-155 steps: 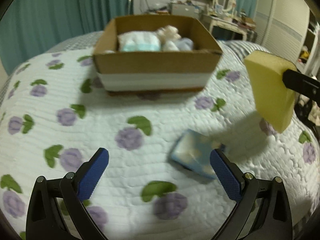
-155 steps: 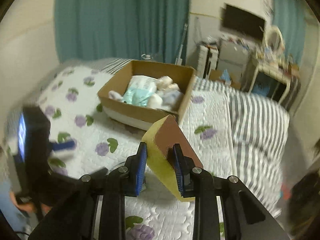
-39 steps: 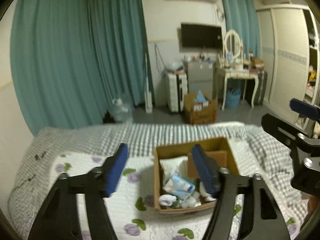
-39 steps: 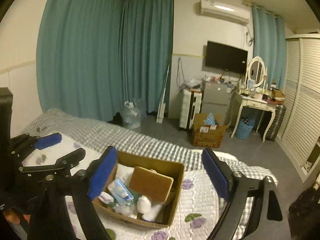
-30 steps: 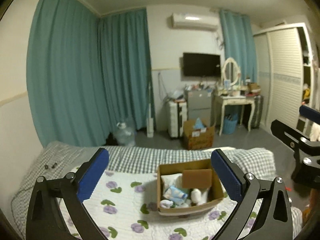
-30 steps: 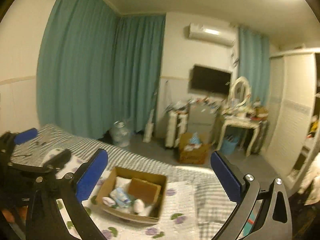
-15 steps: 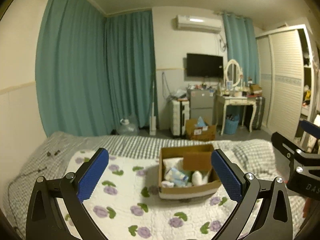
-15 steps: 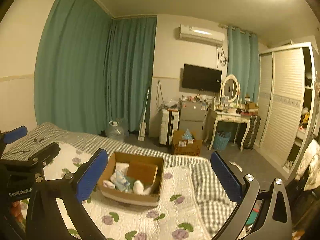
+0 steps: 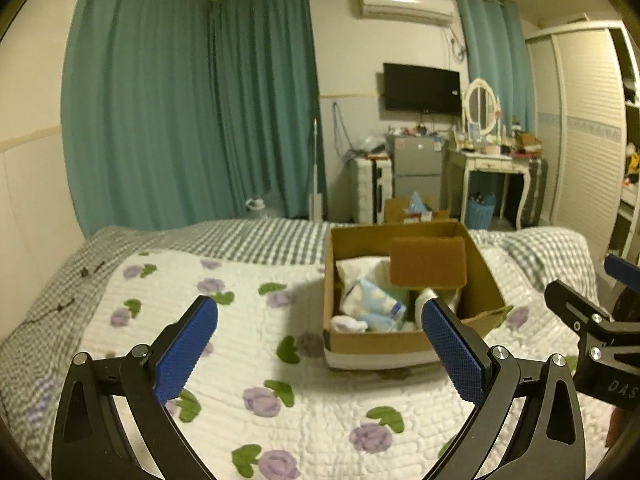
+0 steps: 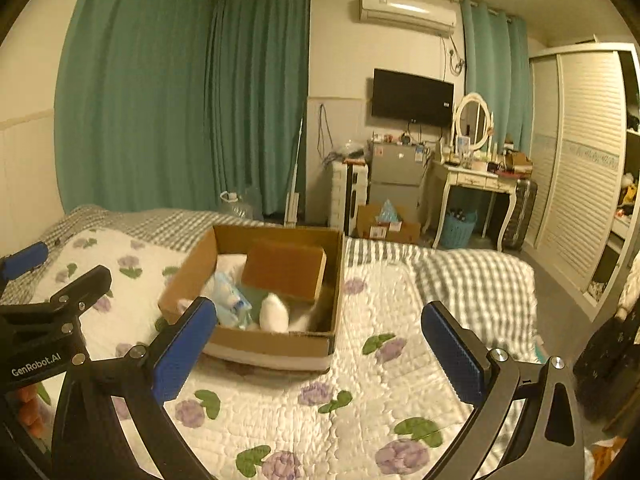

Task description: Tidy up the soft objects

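We hold the left tool (image 9: pixel 320 344) and the right tool (image 10: pixel 318 340) above the bed (image 9: pixel 320 408), both with fingers spread wide and nothing between the pads. The soft objects sit inside the cardboard box (image 10: pixel 276 346), which rests on the floral quilt (image 10: pixel 360 400) toward the far half of the bed. The brown-faced sponge (image 10: pixel 284 270) leans tilted on top of the other contents, its upper edge near the rim of the box. Below it lie a blue-and-white packet (image 10: pixel 228 300) and a white rounded item (image 10: pixel 274 314); we cannot tell what the items beneath these are. No loose soft object shows on the visible quilt, so we judge the task to be at or near completion. Risks from here are as follows. The sponge is perched, not seated: any nudge to the box, or a shift of the soft mattress under it, could tip the sponge over the rim. The two tools hang near each other, the right one showing at the edge of the left wrist view, so a careless sweep could knock them together. Lowering either tool with spread fingers could snag the quilt or catch the wall of the box and drag it.
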Available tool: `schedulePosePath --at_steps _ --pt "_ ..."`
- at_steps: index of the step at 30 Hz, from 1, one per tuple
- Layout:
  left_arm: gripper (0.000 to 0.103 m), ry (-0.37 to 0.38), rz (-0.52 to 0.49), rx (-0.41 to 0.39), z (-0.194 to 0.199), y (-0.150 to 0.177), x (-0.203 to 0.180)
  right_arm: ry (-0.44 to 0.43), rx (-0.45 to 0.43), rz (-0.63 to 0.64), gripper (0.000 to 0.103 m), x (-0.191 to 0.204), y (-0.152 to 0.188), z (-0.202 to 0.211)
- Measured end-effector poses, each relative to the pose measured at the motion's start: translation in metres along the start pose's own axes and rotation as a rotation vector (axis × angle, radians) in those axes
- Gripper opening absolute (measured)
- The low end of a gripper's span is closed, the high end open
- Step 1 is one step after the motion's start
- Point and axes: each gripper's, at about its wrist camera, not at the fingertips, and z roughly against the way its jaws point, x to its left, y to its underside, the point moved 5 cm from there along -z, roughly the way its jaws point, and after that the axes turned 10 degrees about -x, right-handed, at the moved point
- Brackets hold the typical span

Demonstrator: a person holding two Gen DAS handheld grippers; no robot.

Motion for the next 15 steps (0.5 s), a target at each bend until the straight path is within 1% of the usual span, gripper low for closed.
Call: schedulePosePath --at_steps 5,8,15 --pt "0.103 0.004 0.001 0.021 -0.006 0.012 0.0 0.019 0.027 0.015 0.103 0.002 0.016 -0.012" --pt "0.103 0.021 0.012 0.029 -0.004 0.014 0.002 0.018 0.041 0.007 0.103 0.002 0.021 -0.015" --pt "0.103 0.021 0.029 0.029 0.0 0.015 0.008 0.019 0.039 -0.003 0.103 0.003 0.021 -0.012"
